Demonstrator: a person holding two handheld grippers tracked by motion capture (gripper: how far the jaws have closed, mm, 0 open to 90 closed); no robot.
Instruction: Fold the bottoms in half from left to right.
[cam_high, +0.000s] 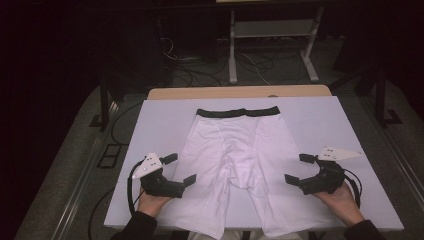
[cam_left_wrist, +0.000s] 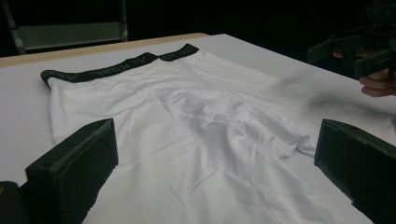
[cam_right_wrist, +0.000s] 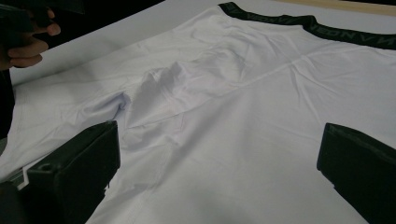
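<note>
Shorts lie flat between open left tool and right tool

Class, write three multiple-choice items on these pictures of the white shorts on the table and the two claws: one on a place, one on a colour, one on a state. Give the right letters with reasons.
1. Where does the waistband of the shorts lie?
A. at the far side of the board, away from the person
B. at the near edge, by the hands
C. hanging off the left side

2. What colour is the waistband?
A. red
B. black
C. yellow

3. How do the left claw and the right claw stand?
A. both shut on the cloth
B. one open, one shut
C. both open, holding nothing

Answers:
1 A: in the high view the band is at the far end and the legs reach toward the person.
2 B: a dark black strip tops the white cloth.
3 C: each gripper view shows its jaws wide apart, with nothing pinched.
</note>
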